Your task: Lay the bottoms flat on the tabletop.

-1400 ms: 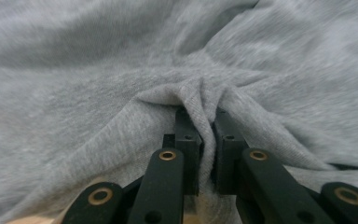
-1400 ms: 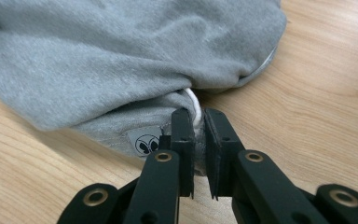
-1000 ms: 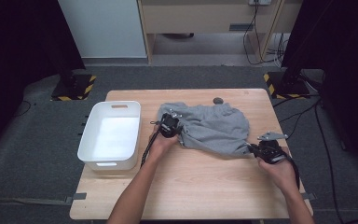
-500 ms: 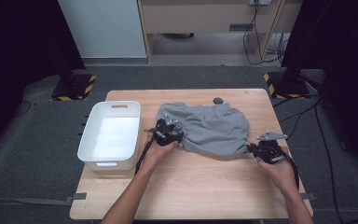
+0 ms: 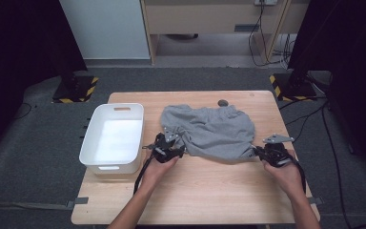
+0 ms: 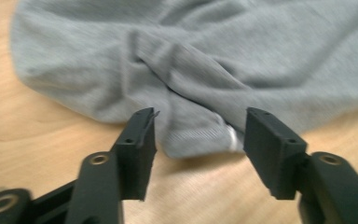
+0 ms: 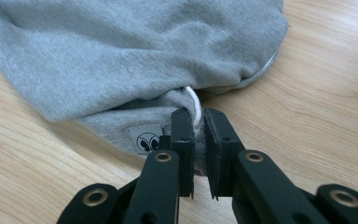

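The grey shorts (image 5: 212,131) lie spread and a little rumpled on the wooden table (image 5: 205,195), just right of the white plastic bin (image 5: 114,138); the right gripper (image 7: 196,122) is clamped on a hem at the near right corner, pinching soft fleece beside a small woven label (image 7: 145,140) and a white cord (image 7: 193,100); the left gripper (image 6: 198,135) has just been opening, its jaws standing about half apart with the near left hem in front of them but not pressed. To do this well, the left jaws should probably slide forward over the doubled hem before closing, taking both layers, while the right hand holds steady so the cloth stays taut and flat. The fabric looks thick, ribbed at the edge and limp; the bin is smooth and rigid with rounded corners.
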A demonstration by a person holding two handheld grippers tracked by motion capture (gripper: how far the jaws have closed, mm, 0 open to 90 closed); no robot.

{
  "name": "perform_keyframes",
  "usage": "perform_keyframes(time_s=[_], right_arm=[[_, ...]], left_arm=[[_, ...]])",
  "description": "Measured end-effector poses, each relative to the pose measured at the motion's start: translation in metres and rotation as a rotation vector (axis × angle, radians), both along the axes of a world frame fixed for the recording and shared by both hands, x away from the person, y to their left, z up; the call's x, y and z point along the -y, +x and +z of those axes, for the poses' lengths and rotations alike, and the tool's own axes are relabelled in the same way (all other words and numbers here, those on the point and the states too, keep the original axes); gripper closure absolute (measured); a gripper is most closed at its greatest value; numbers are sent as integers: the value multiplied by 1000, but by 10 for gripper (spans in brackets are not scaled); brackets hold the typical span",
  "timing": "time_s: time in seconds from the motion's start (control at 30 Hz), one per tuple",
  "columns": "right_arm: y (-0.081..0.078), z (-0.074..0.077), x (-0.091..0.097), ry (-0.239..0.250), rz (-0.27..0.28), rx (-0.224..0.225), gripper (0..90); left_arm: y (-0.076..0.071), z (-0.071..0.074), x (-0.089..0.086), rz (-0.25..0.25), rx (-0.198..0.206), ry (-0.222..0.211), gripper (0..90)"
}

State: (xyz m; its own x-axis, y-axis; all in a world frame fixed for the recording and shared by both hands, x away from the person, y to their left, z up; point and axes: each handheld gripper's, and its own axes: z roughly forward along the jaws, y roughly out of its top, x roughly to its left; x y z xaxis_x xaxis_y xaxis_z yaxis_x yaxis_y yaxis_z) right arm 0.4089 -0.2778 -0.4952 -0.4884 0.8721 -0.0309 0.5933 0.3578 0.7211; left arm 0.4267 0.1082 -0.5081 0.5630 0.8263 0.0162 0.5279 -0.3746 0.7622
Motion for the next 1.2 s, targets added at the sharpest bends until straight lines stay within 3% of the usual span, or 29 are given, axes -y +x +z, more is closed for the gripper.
perform_keyframes(time_s=[0.33, 0.63, 0.8, 0.93, 1.07, 1.2], right_arm=[[1, 0, 0, 0, 0, -1, 830], [0, 0, -1, 9, 4, 3, 829], [0, 1, -1, 11, 5, 3, 828], [0, 1, -1, 11, 7, 3, 828], [0, 0, -1, 12, 4, 1, 828], [1, 0, -1, 10, 0, 3, 829]], left_arm=[[9, -12, 14, -11, -23, 24, 448], [14, -22, 20, -21, -43, 29, 538], [15, -22, 18, -34, -44, 16, 641], [15, -22, 15, -38, -54, 9, 780], [14, -18, 11, -36, -73, 18, 814], [9, -13, 8, -36, -56, 16, 819]])
